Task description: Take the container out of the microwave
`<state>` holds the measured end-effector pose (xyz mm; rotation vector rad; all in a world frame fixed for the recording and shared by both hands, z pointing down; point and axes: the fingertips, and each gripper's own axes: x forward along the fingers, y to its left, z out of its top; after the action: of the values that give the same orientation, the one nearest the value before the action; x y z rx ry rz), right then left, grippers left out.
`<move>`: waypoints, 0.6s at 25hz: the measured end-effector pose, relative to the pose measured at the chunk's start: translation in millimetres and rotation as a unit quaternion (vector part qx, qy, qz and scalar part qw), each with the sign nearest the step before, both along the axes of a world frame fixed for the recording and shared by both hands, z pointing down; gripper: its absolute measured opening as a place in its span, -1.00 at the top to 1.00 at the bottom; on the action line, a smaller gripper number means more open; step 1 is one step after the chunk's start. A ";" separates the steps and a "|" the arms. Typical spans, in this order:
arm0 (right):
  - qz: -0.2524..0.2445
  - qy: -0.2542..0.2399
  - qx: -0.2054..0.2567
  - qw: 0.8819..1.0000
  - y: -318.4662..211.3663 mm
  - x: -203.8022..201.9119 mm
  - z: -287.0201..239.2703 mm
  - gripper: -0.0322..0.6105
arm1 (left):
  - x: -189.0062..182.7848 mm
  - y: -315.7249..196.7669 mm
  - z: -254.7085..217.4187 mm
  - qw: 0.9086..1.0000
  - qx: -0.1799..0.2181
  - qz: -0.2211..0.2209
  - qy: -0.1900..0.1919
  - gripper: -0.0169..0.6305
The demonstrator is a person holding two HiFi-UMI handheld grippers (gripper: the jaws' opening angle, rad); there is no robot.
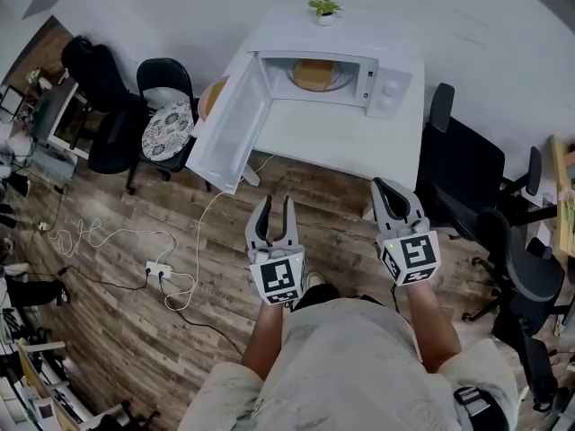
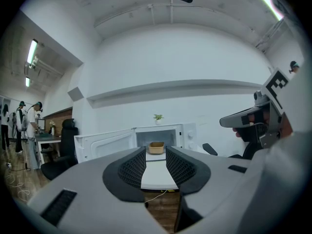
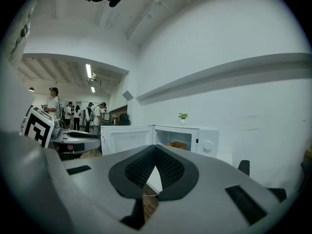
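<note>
Container: a tan tub inside the microwave, on the glass turntable, upright with its mouth upward; from above it looks round, so I can't tell a long axis.
Microwave: on the white desk, door swung wide open to the left, small potted plant on top.
Writing: only black-and-white square markers on the gripper cubes; the panel print is too small to read.
Left gripper: jaws released, spread apart, nothing between them, well short of the desk.
Right gripper: jaws clenched tip to tip, holding nothing.
</note>
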<state>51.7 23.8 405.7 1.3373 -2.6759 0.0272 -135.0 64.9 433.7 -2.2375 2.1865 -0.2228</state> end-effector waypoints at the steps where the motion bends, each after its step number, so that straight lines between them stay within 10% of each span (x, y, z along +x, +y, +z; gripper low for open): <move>1: 0.001 0.000 0.000 1.000 -2.0 -4.6 0.0 0.85 | -4.4 -2.1 0.1 1.000 0.000 0.001 0.000 0.54; 15: 0.048 -0.002 0.008 0.999 -23.2 -28.9 -6.1 0.85 | -36.0 -26.3 -1.8 0.999 0.003 0.042 0.000 0.54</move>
<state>22.8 0.6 399.6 1.4720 -2.6174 0.0183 -170.9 38.6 431.8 -2.3196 2.0848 -0.2136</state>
